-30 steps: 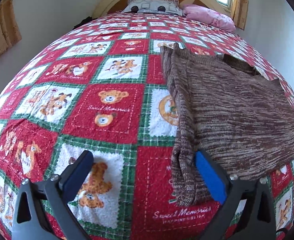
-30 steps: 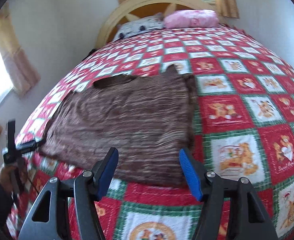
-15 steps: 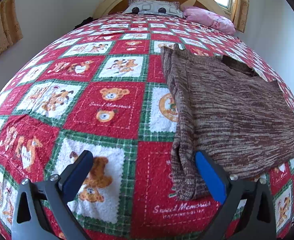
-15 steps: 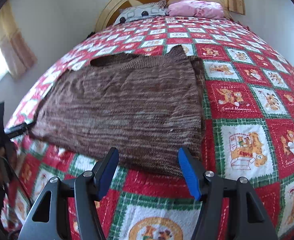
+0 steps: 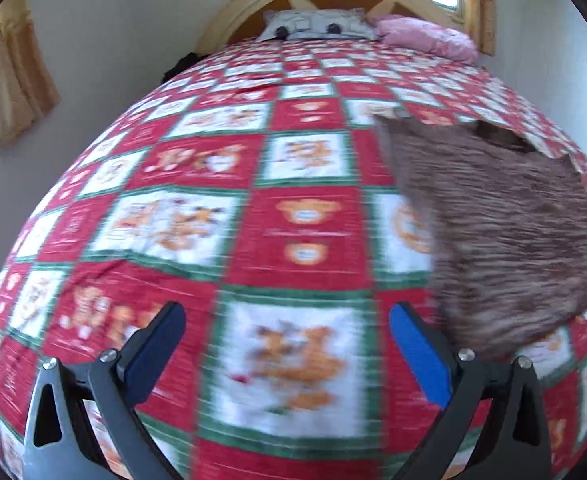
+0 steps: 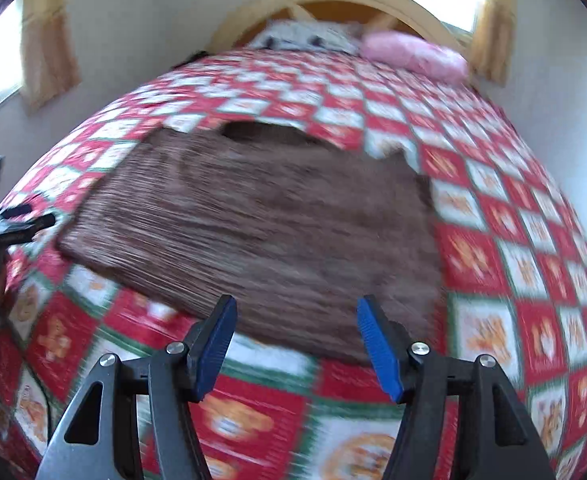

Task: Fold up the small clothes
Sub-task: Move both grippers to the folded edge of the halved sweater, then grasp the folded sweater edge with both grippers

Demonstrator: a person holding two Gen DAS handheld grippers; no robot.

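On the bed's patchwork quilt [image 5: 197,216] the brown knit top [image 6: 261,224] lies flat and partly folded, so I judge the next fold is due, needing my right tool [image 6: 295,344] and left tool [image 5: 287,344], both open and empty, onto its near hem.

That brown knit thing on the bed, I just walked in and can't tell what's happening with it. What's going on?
A person is holding a two-finger gripper in each hand over a bed with a red teddy-bear quilt. A brown knit garment lies spread flat on it, not yet folded. Both the left gripper and the right gripper are open and hold nothing. The right one hangs near the garment's near hem; the left is off to the garment's side, over bare quilt.
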